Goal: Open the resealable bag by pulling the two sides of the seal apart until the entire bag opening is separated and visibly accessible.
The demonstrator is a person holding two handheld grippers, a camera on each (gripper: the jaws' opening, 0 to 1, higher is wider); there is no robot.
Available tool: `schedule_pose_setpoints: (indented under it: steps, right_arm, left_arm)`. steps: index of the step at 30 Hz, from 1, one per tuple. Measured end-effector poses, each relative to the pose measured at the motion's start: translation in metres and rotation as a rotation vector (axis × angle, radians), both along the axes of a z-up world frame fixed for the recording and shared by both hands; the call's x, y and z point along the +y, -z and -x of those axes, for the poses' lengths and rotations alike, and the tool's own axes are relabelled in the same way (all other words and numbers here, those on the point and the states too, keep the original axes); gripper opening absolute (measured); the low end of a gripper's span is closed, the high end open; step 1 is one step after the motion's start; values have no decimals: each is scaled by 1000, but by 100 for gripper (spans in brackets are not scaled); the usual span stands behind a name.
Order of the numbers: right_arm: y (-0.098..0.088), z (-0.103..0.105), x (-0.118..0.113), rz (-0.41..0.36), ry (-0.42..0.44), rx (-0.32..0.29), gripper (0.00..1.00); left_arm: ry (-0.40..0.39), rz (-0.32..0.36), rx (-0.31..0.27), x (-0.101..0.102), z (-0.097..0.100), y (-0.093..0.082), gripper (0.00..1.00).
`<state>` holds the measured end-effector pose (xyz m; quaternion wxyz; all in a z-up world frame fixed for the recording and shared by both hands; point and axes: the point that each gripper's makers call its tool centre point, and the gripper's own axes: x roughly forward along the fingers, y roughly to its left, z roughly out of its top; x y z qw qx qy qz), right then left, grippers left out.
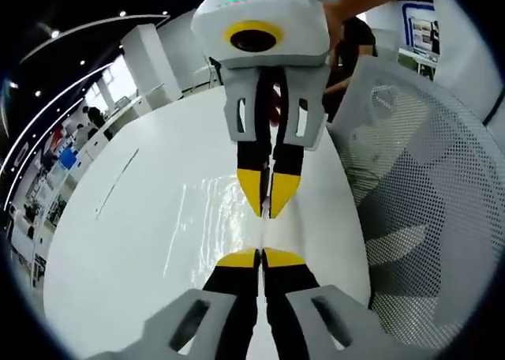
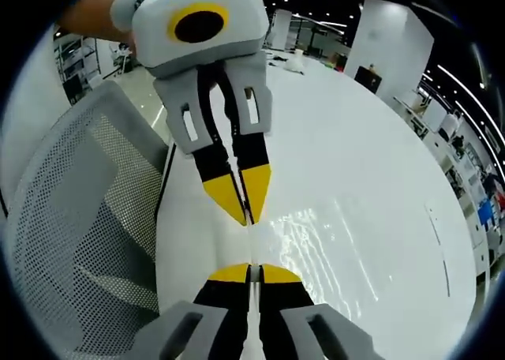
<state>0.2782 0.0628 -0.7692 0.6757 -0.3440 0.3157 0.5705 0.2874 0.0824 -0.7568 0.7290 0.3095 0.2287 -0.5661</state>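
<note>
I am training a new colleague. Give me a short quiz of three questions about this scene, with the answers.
1. True or false: the left tool and the right tool both pinch the clear bag.
2. The chair beside the white table has a back of: A) mesh B) leather C) wood.
3. Fill in: the two tools point ____ each other.
Key: 1 true; 2 A; 3 towards.

Bag (image 1: 237,218) lies on table (image 1: 142,241) btwn facing grippers; mesh chair (image 1: 426,210) beside table edge.
</note>
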Motion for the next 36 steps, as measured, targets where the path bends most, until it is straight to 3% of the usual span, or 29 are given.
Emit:
schedule_pose_setpoints:
  steps: [3, 12, 16, 36]
  right_arm:
    - [-1, 0, 2, -8, 9, 7, 0]
    - [-1, 4, 5, -10, 22, 34, 0]
    - [-2, 3, 5, -11, 29, 36, 0]
    - [-4, 3, 3, -13, 50, 52, 0]
  left_arm:
    - [-12, 8, 4, -3, 0, 0, 11]
    - [26, -8, -27, -18, 0, -1, 8]
    - [32, -8, -12, -21, 0, 1, 5]
    - [64, -25, -16, -19, 4, 7, 0]
